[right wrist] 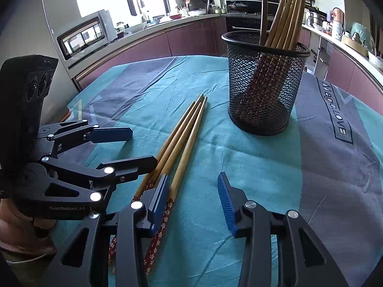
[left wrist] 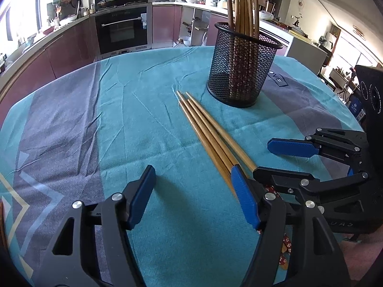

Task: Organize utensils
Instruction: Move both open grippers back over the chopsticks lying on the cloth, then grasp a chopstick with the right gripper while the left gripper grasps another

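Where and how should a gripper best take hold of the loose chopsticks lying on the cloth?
Probably grip the loose chopsticks at mid-shaft on the bare wood, coming from above with the fingers either side. They lie flat and bunched on the tablecloth, tips toward the mesh holder. The right gripper is open and nearest.

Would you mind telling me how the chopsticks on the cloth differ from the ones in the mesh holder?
The loose chopsticks lie flat on the cloth; the held chopsticks stand leaning in the mesh holder. The loose ones lie bunched side by side, pointing toward the holder; the held ones fan apart at the top. The loose ones show full length; the held ones are half screened by mesh. Both sets are tan wood with red patterned ends.
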The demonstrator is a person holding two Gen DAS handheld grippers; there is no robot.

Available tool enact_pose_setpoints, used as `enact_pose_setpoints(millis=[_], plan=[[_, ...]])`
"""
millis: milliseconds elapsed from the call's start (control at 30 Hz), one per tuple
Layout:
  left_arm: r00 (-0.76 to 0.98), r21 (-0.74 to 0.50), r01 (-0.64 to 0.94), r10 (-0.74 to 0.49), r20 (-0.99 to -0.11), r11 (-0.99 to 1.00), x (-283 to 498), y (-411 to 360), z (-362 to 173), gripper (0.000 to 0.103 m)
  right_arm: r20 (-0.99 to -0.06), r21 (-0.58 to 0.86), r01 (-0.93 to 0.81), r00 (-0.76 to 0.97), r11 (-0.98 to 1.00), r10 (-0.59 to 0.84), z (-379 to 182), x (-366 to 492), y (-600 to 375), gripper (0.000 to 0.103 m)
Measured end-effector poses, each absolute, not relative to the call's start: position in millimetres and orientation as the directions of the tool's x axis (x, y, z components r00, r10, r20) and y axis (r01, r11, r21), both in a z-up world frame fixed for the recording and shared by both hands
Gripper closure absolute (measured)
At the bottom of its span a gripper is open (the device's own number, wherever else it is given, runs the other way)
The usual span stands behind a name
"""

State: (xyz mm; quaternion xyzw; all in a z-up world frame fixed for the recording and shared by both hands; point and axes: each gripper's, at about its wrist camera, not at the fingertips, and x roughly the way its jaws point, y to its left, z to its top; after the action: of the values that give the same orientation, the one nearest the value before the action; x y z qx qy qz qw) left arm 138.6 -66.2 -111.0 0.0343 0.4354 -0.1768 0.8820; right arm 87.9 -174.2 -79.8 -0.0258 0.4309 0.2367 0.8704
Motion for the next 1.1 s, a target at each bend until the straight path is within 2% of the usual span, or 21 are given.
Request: enact_pose_setpoints(millis=[200, 467, 733, 867, 1100], plan=[[0.563, -0.077, 0.347, -0.273, -0.780, 0.935, 139.9, -69.6, -110.7, 0.041, -0.762, 0.162, -0.434, 0.516, 0.886, 0.392, -79.0, 88.4, -176.3, 0.063], [0.568, -0.047, 0.356, -0.256, -0.783, 0.933, 138.0, -65.1, -111.0, 0.059, -0.762, 0.162, -0.436, 0.515, 0.885, 0.393, -78.7, 88.7, -177.0, 0.063], [0.570, -0.041, 0.367, -0.259, -0.779, 0.929, 142.3, -61.7, -111.1, 0.072, -0.764, 0.150, -0.445, 0.515, 0.883, 0.389, -77.8, 94.3, -171.9, 0.063], [0.570, -0.049, 0.358, -0.260, -0.780, 0.933, 147.4, -61.0, -111.2, 0.081, -0.769, 0.132, -0.452, 0.515, 0.882, 0.379, -77.5, 100.3, -166.6, 0.070], [0.571, -0.058, 0.342, -0.256, -0.780, 0.938, 151.0, -59.7, -111.5, 0.082, -0.774, 0.120, -0.450, 0.516, 0.885, 0.368, -77.9, 117.1, -160.2, 0.076]])
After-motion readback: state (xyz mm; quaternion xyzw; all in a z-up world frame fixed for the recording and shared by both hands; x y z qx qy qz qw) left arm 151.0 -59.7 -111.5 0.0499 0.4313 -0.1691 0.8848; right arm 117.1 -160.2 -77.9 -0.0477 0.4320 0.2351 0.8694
